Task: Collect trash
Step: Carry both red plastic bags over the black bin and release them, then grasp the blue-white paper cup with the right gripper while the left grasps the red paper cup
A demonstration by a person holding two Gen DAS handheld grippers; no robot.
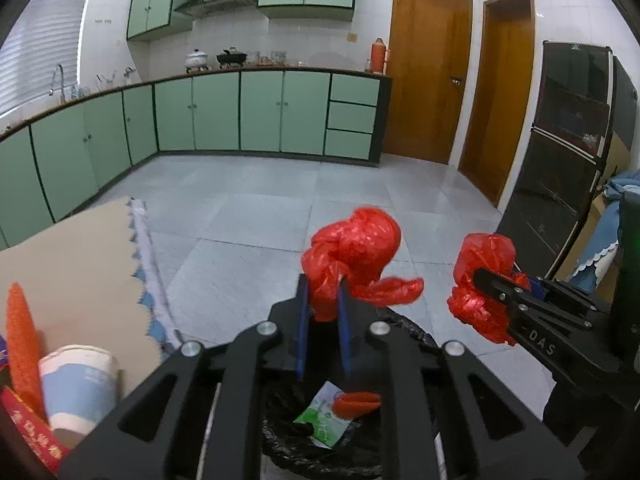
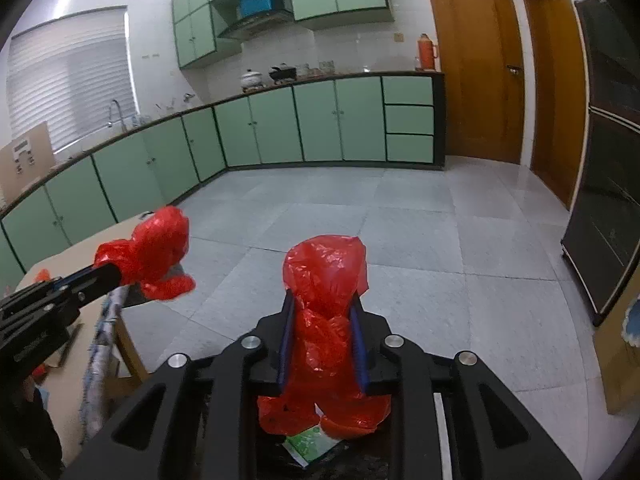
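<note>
left gripper clamps red bag, right gripper clamps second red bag, both above bin, bin mostly hidden, green wrapper inside

Two crumpled red plastic bags, one knotted and one looser, are each pinched between closed jaws above the black-lined bin. Inside the bin lie a green-and-white wrapper and an orange scrap.

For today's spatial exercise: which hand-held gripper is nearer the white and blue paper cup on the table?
Left. The left hand-held gripper sits just right of the paper cup; the right hand-held gripper is farther right, beyond the left one.
</note>
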